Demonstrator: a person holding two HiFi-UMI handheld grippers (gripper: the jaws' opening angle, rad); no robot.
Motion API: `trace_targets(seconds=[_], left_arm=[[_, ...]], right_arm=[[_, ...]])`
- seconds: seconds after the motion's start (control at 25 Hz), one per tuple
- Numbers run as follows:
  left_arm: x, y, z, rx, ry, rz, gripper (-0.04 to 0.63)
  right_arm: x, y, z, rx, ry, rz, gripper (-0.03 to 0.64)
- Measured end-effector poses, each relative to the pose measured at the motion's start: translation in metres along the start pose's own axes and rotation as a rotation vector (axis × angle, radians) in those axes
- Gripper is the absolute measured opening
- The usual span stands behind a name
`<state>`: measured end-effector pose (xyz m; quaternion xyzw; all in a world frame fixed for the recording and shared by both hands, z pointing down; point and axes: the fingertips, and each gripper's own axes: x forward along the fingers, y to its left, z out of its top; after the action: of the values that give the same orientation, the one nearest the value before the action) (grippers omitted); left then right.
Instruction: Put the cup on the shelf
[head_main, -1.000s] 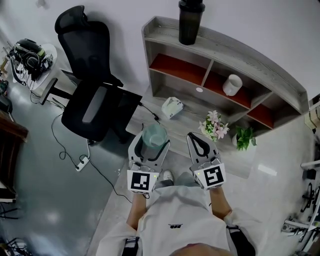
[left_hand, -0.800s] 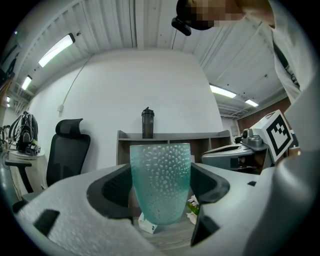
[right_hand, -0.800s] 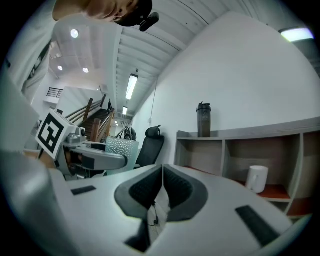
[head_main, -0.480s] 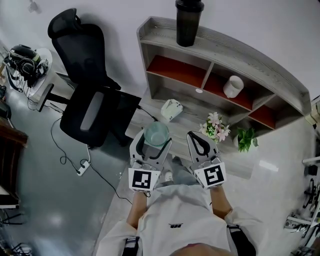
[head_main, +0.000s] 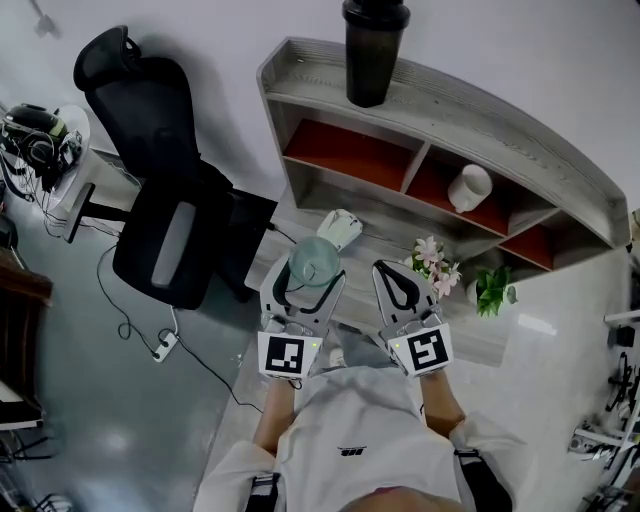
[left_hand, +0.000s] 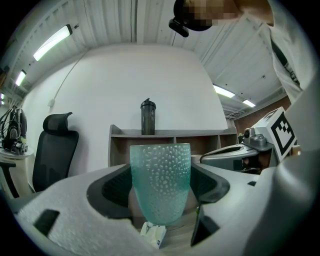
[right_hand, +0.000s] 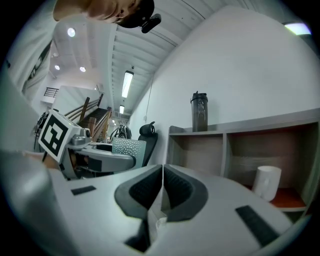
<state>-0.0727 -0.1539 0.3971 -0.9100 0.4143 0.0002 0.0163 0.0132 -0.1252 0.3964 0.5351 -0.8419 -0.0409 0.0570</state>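
The left gripper has its jaws spread about the width of a cup and closed on it, the dark pads pressing its two sides. The cup is a translucent teal tumbler with a dimpled wall, upright, its rim above the jaws; it carries no print. The right gripper has its jaws pressed together with nothing between them.

Behind each pair of jaws sits a marker cube with a black and white square pattern, no words.

Just past the left jaws, a small white packet lies on the low front ledge of the shelf; its print is too small to read. Ahead of the right jaws on that ledge are pink flowers and a green plant.

Farther beyond, a white mug stands in a red-backed compartment, and a dark bottle, with no legible label, stands on top. Left of the left jaws is a black office chair.
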Motion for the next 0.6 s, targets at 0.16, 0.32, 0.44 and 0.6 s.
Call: trace_targets(seconds=[0.16,0.32,0.44,0.6], left_arm=[[0.02,0.01,-0.004,-0.005,0.009,-0.007,0.379],[0.038,0.018,-0.009,-0.005,0.02,-0.011,0.379],[0.051,0.023,-0.015,-0.005,0.031,-0.015,0.379],[0.068,0.028,-0.019,-0.002,0.034,-0.023,0.379]], right_arm=[[0.018,-0.013,-0.005,0.01,0.017,-0.002,0.031],[0.034,-0.024,-0.01,0.018,0.024,-0.001,0.031],[0.044,-0.03,-0.015,0.03,0.033,0.0,0.031],[0.055,-0.04,-0.021,0.038,0.037,-0.003,0.031]])
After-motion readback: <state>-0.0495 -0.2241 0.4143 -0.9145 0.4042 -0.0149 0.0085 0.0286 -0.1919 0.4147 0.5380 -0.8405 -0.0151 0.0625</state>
